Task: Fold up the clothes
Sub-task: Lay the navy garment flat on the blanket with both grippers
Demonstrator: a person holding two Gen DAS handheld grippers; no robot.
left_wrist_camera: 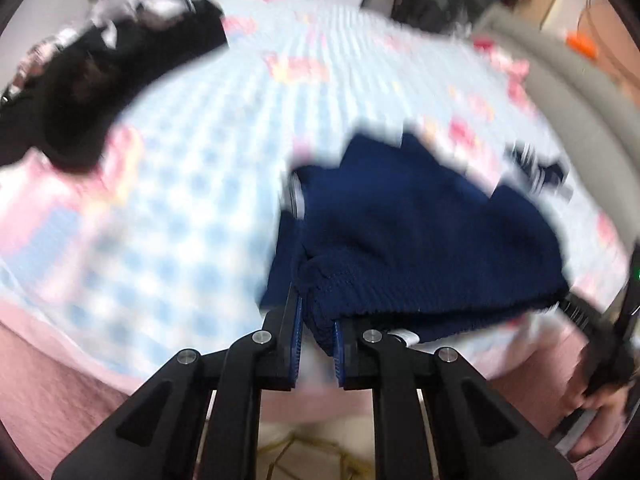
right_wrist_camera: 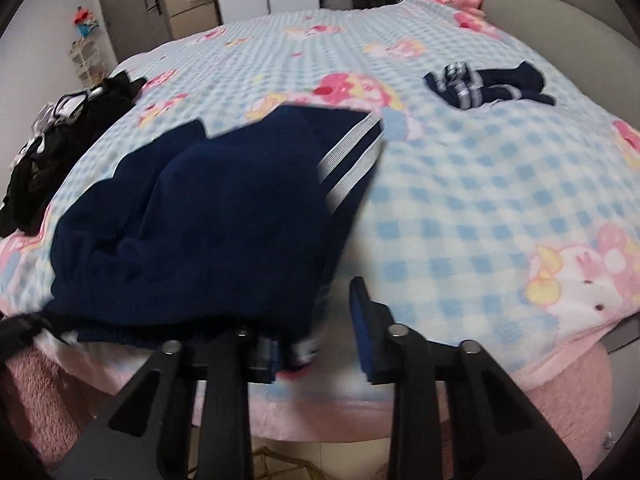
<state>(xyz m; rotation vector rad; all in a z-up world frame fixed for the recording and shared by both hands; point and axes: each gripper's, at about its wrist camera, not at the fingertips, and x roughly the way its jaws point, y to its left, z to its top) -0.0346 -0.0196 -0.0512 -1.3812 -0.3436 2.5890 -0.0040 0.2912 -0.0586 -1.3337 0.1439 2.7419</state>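
A navy knitted garment [left_wrist_camera: 420, 232] with white stripes lies bunched at the near edge of the bed. My left gripper [left_wrist_camera: 318, 330] is shut on its near hem, and the fabric is pinched between the blue pads [left_wrist_camera: 297, 320]. In the right wrist view the same garment [right_wrist_camera: 200, 220] spreads to the left, its white stripes [right_wrist_camera: 348, 156] at the far side. My right gripper [right_wrist_camera: 316, 340] stands open. The garment's near corner lies between its fingers against the left one, and the right pad [right_wrist_camera: 360, 320] is clear of the cloth.
The bed carries a blue-checked blanket [right_wrist_camera: 460, 200] with pink cartoon prints. A black clothes pile [right_wrist_camera: 60, 140] sits at the far left, and a small navy striped piece [right_wrist_camera: 488, 84] lies at the far right. A grey headboard [right_wrist_camera: 560, 12] runs behind. Pink bedding [right_wrist_camera: 560, 392] hangs over the near edge.
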